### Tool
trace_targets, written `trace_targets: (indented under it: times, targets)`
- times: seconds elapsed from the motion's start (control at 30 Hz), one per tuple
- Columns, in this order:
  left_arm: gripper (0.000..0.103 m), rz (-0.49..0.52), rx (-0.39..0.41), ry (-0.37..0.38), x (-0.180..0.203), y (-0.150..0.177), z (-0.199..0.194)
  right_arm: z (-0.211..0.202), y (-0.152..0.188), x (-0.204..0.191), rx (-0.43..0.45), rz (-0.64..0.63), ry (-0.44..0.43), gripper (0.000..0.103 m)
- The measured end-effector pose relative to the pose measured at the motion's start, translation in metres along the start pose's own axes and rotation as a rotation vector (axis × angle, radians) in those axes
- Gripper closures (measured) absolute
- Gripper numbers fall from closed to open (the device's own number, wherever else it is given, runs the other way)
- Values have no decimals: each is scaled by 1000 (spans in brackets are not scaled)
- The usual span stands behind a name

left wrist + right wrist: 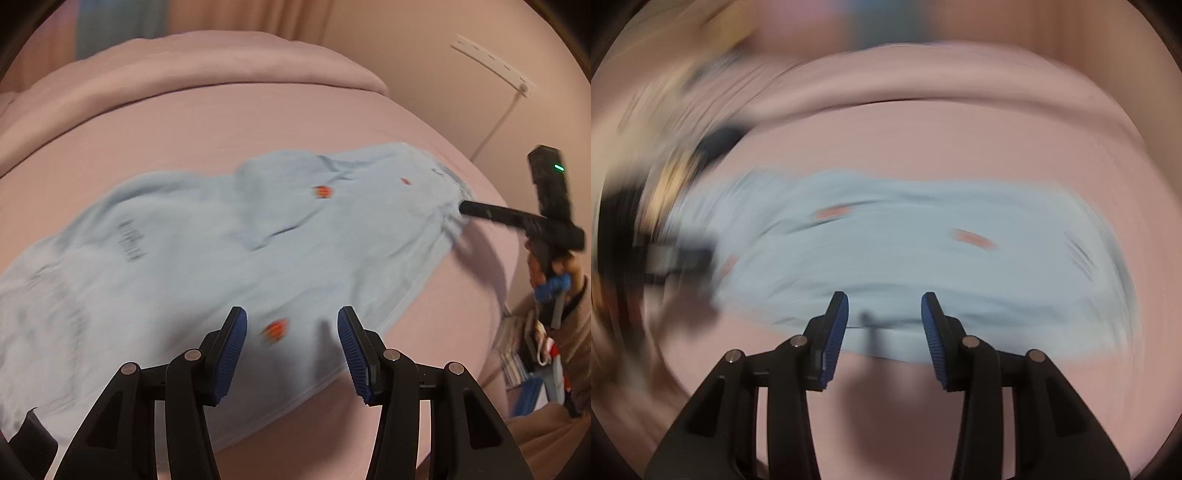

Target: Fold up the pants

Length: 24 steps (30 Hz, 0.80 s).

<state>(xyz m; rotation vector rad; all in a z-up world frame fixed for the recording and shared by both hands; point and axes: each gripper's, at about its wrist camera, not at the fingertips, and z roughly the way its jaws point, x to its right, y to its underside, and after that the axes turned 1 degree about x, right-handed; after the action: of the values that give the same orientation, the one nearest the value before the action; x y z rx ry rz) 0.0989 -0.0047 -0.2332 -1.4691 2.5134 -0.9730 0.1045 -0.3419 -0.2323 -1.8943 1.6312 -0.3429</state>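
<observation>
A pink-sheeted bed fills both views; the light blue pants lie spread across mid-frame. The left gripper and right gripper, bottom centre, gape released, grasping nothing. Careless regrasping could bunch the loose fabric, skewing the fold.

Pale blue pants lie spread flat across a pink-sheeted bed.

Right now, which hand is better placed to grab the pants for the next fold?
Probably the left: its open tongs hover right over the pants' near edge. The right view is too blurred to judge.
</observation>
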Motion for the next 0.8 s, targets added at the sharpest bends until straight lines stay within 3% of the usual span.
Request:
trace_targets:
  times: [0.1, 0.17, 0.3, 0.5, 0.57, 0.6, 0.67, 0.7, 0.8]
  targets:
    - [52, 83, -19, 15, 30, -20, 20, -13, 7, 80, 23, 320, 101, 60]
    - [52, 144, -20, 32, 53, -29, 30, -16, 11, 114, 44, 459, 101, 60]
    - [52, 282, -38, 59, 97, -45, 53, -7, 9, 143, 65, 587, 52, 60]
    - [52, 415, -83, -14, 125, -47, 82, 7, -3, 153, 52, 660, 53, 60]
    - [60, 443, -87, -29, 129, -44, 85, 6, -4, 154, 65, 683, 44, 66]
    - [71, 454, -82, -23, 130, -42, 82, 4, -2, 156, 75, 696, 36, 81]
    - [82, 487, -73, -32, 132, -38, 76, 0, 3, 161, 85, 724, 19, 93]
    - [95, 492, -76, -28, 133, -37, 75, -2, 5, 163, 93, 735, 3, 96]
    - [99, 486, -59, -34, 134, -35, 70, -12, 1, 154, 126, 715, -20, 98]
